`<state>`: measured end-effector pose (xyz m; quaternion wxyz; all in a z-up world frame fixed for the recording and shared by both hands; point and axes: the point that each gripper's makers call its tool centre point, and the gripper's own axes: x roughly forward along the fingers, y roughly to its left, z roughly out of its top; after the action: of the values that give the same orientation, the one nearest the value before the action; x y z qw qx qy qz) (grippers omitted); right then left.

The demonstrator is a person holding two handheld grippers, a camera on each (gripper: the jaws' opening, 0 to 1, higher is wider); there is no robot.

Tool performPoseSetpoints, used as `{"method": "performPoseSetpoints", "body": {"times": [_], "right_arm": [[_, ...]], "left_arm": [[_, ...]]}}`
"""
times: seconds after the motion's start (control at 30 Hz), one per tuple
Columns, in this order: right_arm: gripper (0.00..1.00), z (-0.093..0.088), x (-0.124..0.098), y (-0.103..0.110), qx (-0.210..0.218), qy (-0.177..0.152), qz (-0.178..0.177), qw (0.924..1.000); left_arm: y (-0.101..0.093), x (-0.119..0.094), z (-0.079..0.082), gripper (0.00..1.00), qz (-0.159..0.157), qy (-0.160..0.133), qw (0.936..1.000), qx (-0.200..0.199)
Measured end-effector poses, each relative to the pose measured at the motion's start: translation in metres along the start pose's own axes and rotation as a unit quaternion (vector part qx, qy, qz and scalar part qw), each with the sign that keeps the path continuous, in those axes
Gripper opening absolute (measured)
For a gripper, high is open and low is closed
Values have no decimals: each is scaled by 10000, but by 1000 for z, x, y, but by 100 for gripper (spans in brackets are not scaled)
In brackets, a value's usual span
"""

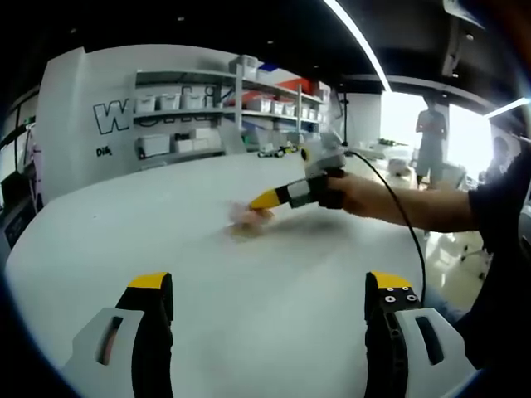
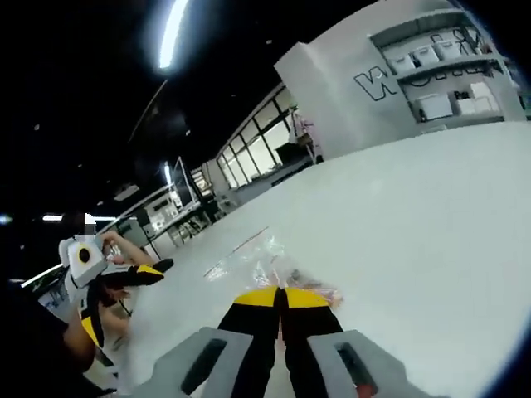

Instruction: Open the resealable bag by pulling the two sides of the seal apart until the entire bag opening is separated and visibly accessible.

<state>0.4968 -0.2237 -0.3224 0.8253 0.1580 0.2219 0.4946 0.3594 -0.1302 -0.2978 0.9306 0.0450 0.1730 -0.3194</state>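
1. Holding my left gripper [image 1: 270, 290] low over the white table [image 1: 274, 332], I keep its jaws spread wide with nothing between them and bare tabletop on all sides.
2. My right gripper [image 2: 282, 297] has its yellow tips pressed together at the near edge of the resealable bag [image 2: 265, 261]; whether they pinch the plastic I cannot tell.
3. From the left gripper view, that bag [image 1: 245, 220] lies mid-table, blurred, touching the right gripper [image 1: 264, 200].
4. Wall lettering [image 1: 112, 116] beside the shelves [image 1: 224, 108] starts with "W"; the rest is unreadable.
5. The bag's straight edge runs diagonally away from my right gripper in its own view.
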Motion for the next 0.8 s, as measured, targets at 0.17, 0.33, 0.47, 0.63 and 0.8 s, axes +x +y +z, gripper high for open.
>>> {"method": "performPoseSetpoints", "body": {"times": [0.17, 0.33, 0.47, 0.63, 0.8], "right_arm": [[0, -3, -7, 6, 250, -79, 100, 9996], [0, -5, -12, 11, 318, -126, 119, 9993], [0, -6, -17, 14, 476, -206, 152, 9985], [0, -10, -23, 18, 641, -269, 186, 9974], [0, -12, -30, 23, 803, -351, 233, 9959]], "left_arm": [[-3, 2, 1, 95, -45, 9, 10000, 14], [-2, 4, 3, 95, -73, -22, 10000, 5], [-4, 7, 2, 95, -124, -21, 9999, 7], [-4, 9, 4, 93, -165, -80, 9998, -18], [-5, 10, 6, 93, -183, -108, 9998, -21]]}}
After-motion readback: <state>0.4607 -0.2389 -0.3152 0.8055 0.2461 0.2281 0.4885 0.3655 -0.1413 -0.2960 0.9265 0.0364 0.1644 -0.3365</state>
